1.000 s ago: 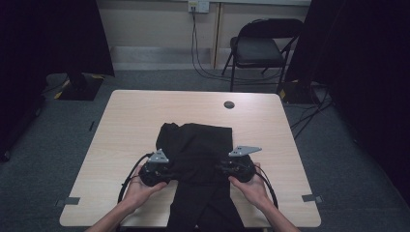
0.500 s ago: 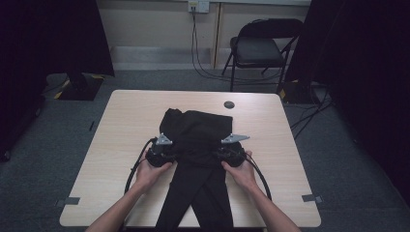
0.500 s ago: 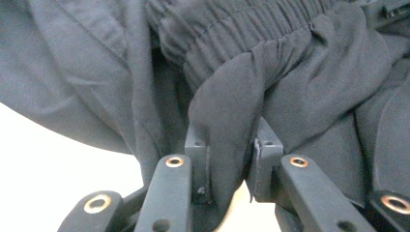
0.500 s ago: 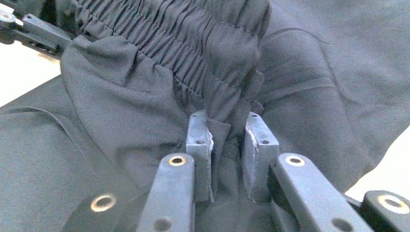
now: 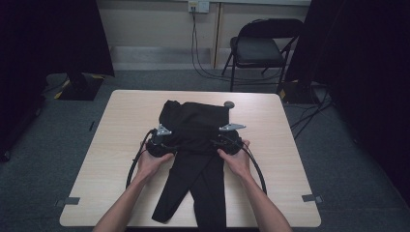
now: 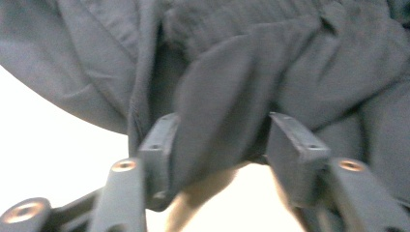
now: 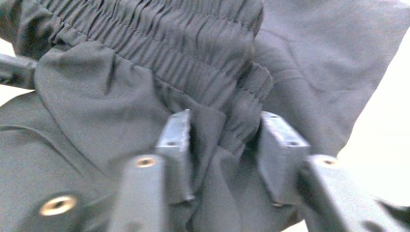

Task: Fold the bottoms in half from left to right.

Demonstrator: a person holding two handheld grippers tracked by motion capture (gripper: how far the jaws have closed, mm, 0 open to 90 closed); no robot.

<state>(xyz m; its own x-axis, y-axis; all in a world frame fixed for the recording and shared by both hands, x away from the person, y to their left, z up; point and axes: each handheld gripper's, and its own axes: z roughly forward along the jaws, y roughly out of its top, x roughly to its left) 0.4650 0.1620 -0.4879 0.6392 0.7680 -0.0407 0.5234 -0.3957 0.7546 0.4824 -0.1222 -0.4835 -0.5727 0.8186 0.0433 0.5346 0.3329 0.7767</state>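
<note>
1. I worked at the table [image 5: 121, 145], folding black trousers [image 5: 196, 126]. They lay in the middle of it, the waist end doubled back over the top and both legs running toward my edge.

2. My left tongs [image 5: 167, 140] stood at the left side of the fold and my right tongs [image 5: 223, 139] at the right, one to each side so the fold could come down square.

3. The jaws of the left tongs [image 6: 220, 145] had just been opening. In the left gripper view a flap of the cloth still hung between them, but the pads stood off it with gaps on both sides.

4. The jaws of the right tongs [image 7: 223, 154] had just been opening too. In the right gripper view the gathered waistband [image 7: 193, 53] lay just beyond them, and a pleat of cloth sat loose between them, not pinched.

5. I judged the fold laid down and both tongs letting go.

6. Bare table lay to both sides of the trousers and beyond them, except for a small dark disc [image 5: 229, 104] near the far edge.

7. The legs reached my edge of the table, one cuff at its brink, so the room for the next fold lay away from me.
</note>
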